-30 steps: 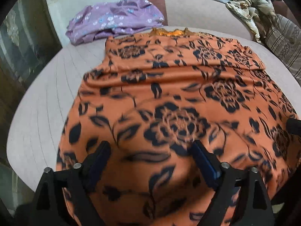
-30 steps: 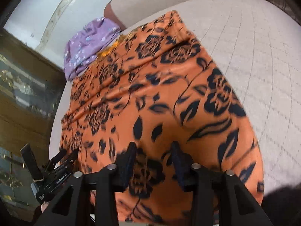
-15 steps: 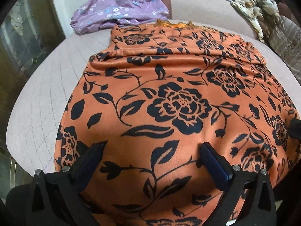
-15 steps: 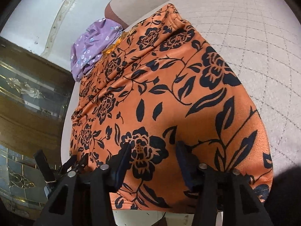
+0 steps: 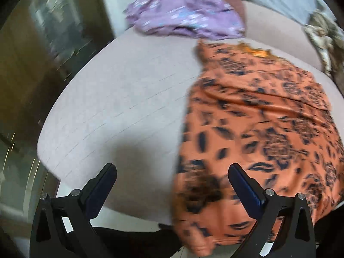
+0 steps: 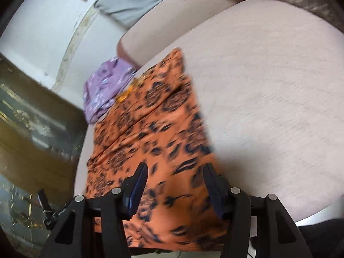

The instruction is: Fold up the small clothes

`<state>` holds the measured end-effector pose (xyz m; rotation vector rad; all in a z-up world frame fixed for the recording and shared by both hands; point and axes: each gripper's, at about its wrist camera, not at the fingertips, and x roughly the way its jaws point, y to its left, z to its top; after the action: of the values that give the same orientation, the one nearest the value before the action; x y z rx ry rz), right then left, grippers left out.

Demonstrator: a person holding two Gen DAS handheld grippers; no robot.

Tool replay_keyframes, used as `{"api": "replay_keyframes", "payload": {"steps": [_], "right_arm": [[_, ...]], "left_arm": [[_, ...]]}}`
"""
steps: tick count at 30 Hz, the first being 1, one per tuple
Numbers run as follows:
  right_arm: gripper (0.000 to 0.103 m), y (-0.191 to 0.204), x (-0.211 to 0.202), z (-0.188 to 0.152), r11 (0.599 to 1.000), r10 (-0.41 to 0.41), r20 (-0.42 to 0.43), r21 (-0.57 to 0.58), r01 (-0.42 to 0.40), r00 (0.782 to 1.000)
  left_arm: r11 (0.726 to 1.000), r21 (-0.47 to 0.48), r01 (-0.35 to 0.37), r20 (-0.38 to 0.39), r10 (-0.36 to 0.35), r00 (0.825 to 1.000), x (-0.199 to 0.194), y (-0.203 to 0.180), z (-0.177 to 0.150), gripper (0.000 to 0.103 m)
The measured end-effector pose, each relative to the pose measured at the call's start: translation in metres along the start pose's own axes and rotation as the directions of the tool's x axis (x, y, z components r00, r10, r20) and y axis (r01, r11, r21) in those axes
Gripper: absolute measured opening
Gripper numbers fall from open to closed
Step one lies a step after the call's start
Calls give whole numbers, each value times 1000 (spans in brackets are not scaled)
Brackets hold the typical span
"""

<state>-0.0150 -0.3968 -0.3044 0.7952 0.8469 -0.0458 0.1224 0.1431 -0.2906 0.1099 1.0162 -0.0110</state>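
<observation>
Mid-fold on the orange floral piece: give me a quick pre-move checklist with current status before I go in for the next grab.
1. Left gripper empty, jaws wide: ok.
2. Right gripper free of cloth: ok, jaws apart over the orange floral garment, nothing pinched.
3. Garment lying flat on the cushion: ok, though one crease runs across its far half.
4. Near hem within the cushion's edge: not ok, it hangs over the front.
5. Purple garment clear of the fold area: ok, it lies beyond the orange piece's far end.
6. Exact edge and corner positions: cannot tell, both views are motion-blurred.
</observation>
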Motion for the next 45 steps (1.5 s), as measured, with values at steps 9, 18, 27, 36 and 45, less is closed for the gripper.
{"api": "replay_keyframes", "payload": {"steps": [9, 18, 27, 36, 45], "right_arm": [[60, -47, 8, 2, 993, 23, -83, 119, -13, 996], [60, -18, 27, -20, 989, 146, -208, 58, -137, 967], [62, -3, 32, -24, 996, 49, -248, -64, -67, 968], [10, 0, 34, -22, 996, -4, -250, -86, -18, 968], [10, 33, 11, 24, 973, 217, -176, -35, -227, 960]], "left_arm": [[993, -49, 107, -103, -112, 988, 28, 26, -17, 64], [960, -38, 278, -118, -280, 953, 30, 23, -19, 52], [962, 61, 267, -182, -252, 950, 29, -6, -37, 76], [953, 42, 300, -148, -291, 945, 14, -14, -25, 8], [859, -61, 509, -19, -511, 860, -15, 14, 46, 8]]}}
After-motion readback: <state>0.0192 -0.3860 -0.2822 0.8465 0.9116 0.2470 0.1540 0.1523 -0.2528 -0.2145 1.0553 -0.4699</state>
